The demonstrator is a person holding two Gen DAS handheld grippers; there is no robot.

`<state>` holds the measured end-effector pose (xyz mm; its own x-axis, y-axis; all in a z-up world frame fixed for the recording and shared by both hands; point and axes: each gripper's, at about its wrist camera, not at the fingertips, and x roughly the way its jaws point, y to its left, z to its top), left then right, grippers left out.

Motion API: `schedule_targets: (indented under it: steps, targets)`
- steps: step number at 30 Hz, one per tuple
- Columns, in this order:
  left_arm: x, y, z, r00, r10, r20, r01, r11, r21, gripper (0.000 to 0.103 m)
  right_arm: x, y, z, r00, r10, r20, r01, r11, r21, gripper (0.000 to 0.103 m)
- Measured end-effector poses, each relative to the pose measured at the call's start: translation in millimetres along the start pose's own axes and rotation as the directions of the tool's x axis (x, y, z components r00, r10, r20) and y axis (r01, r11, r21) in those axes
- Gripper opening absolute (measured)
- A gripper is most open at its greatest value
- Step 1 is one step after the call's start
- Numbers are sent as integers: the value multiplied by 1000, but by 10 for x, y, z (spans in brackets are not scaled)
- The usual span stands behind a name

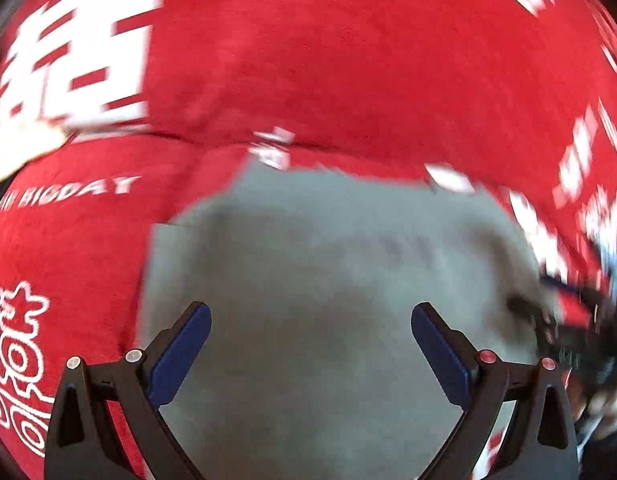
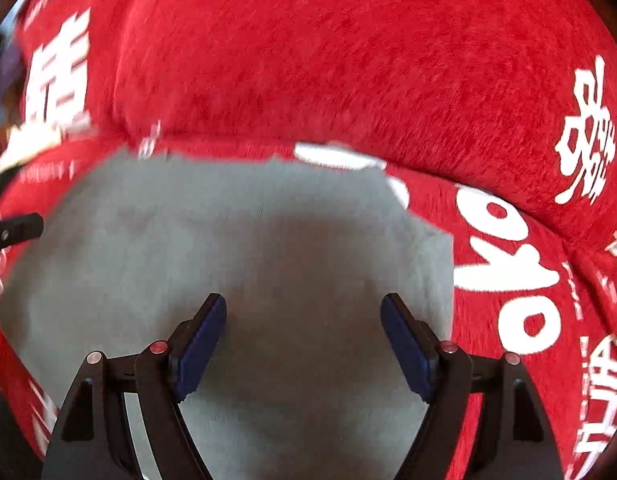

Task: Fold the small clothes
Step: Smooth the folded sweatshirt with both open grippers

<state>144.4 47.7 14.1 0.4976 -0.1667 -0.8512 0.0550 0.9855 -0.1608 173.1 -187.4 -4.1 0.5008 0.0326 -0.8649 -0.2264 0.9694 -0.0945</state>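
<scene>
- Directly under both claws lies the flat grey cloth garment, on the red printed fleece blanket.
- Left gripper and right gripper — both spread wide, holding nothing.
- Garment's far edge lies ahead of both — neither hand clearly nearer.

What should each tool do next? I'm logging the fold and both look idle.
Probably lower and close on the grey garment's near edge. Both the left tool and right tool are open and holding nothing, above grey fabric lying on the red printed cloth.
</scene>
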Motion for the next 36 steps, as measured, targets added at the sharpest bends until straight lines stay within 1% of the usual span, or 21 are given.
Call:
schedule_targets:
  steps: [2,3,5,7,9,11,13,15,18,20,21,22,23,25,27,28,30,32,33,34,36]
  targets:
    - [96,-3,-72,995,100,-13,-100,995,30,101,41,-209,-110,1000,-12,-17,13,999,42,84]
    - [183,121,-121,988,148,-34,-148,989,9,101,3,-344,-160,1000,10,-11,-9,995,95,84]
    - [198,369,-167,997,75,-35,-78,994,-77,103,-40,-656,-245,999,-11,-30,18,977,211,85]
    - [110,595,-186,990,133,-49,-139,977,-160,103,-118,-866,-343,999,-23,-37,33,959,283,86]
    - [18,724,-218,992,109,-64,-121,965,-233,103,-244,-893,-402,999,-32,-26,39,951,306,85]
    - [-60,738,-286,994,93,-52,-103,961,-255,103,-419,-736,-439,999,-53,-1,51,957,285,86]
    - [-181,565,-383,997,76,-20,-78,964,-253,103,-529,-428,-419,999,-16,40,6,971,238,86]
    - [-209,342,-478,999,49,-16,-51,973,-223,103,-590,-117,-460,998,5,57,-16,984,180,86]
    - [-161,65,-605,995,96,1,-95,986,-135,103,-466,357,-541,1000,23,20,-24,997,76,86]
    - [-126,28,-685,991,137,1,-136,985,-108,103,-357,450,-625,1000,-12,-3,12,999,44,86]
    - [-90,71,-728,985,172,-5,-172,979,-107,103,-366,385,-678,1000,-10,18,9,998,63,86]
    - [-85,149,-735,982,187,-15,-188,975,-115,103,-374,291,-718,1000,2,14,-3,995,96,86]
    - [-71,306,-731,982,184,-30,-186,973,-135,103,-380,179,-747,1000,7,5,-8,991,132,86]
    - [-145,569,-817,992,120,-41,-125,971,-205,103,-437,-79,-836,1000,-11,-3,11,982,188,86]
    - [-232,774,-881,988,146,-53,-155,954,-257,103,-480,-286,-922,1000,6,-1,-5,977,214,86]
    - [-275,895,-927,991,120,-58,-132,948,-289,103,-537,-359,-962,1000,7,1,-7,975,222,86]
    - [-331,1142,-994,993,93,-67,-111,927,-358,103,-603,-473,-1005,996,-79,-41,87,966,245,87]
    - [-422,1348,-1065,994,95,-60,-112,899,-424,103,-684,-561,-1030,998,-57,-30,63,957,282,87]
    - [-464,1388,-1089,994,94,-55,-109,892,-439,103,-730,-591,-1050,999,-40,-15,43,952,302,87]
    - [-511,1404,-1107,995,92,-50,-105,887,-450,103,-774,-596,-1059,1000,-29,-2,29,949,314,87]
    - [-544,1357,-1063,996,84,-41,-94,892,-443,103,-815,-525,-1034,1000,-22,9,18,953,303,87]
